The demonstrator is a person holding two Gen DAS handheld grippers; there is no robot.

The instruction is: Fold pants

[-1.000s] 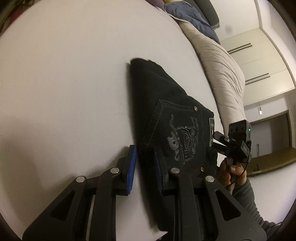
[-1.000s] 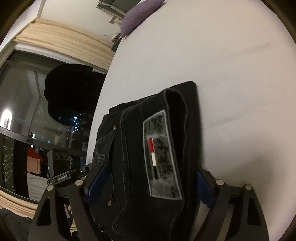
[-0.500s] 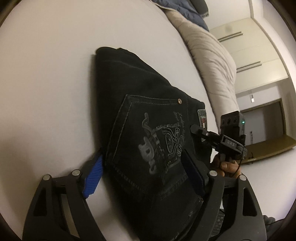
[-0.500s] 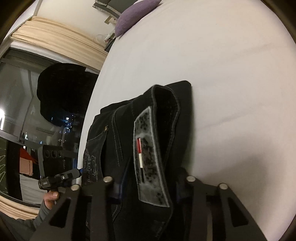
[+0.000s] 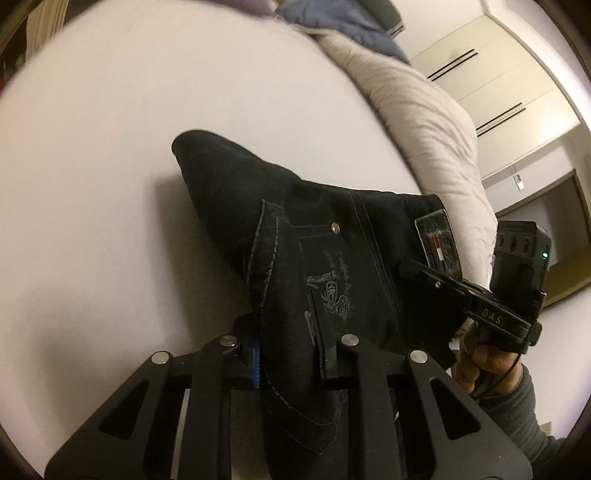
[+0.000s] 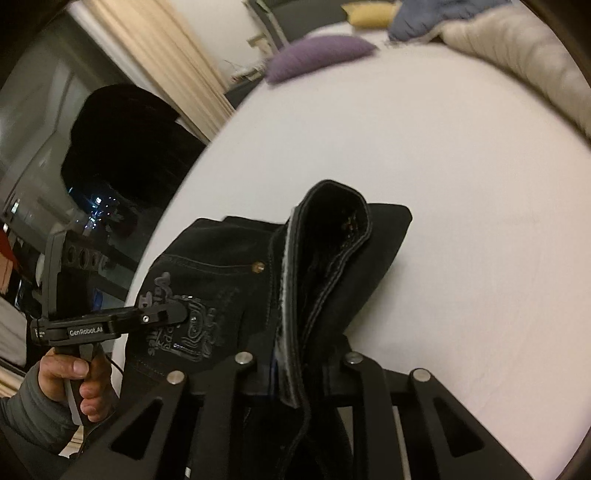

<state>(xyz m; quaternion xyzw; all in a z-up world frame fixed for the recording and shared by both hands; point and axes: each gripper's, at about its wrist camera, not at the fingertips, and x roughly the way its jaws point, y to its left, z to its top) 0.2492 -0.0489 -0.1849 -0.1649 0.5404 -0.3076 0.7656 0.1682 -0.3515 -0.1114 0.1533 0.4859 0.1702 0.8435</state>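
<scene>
Black folded jeans [image 5: 314,240] lie on the white bed sheet [image 5: 110,184], their near end raised off it. My left gripper [image 5: 291,354] has its jaws closing, the pads pinching the cloth at the embroidered back pocket [image 5: 332,295]. In the right wrist view, my right gripper [image 6: 299,354] also has closing jaws, pressed on the waistband with the grey label patch [image 6: 288,332]. Each gripper shows in the other's view: the right one [image 5: 424,273] at the waistband, the left one [image 6: 162,317] at the pocket. A hand [image 6: 70,373] holds each handle.
A beige duvet [image 5: 424,122] and a blue blanket [image 5: 332,22] bunch along the bed's far right side. A purple pillow [image 6: 317,59] lies at the head end. Beige curtains [image 6: 166,55] and a dark window stand left; white wardrobe doors [image 5: 498,74] right.
The left jaws spread wide around the pocket, then closed on it. The right jaws closed from wide onto the waistband. Both rose, lifting the jeans' near end.
</scene>
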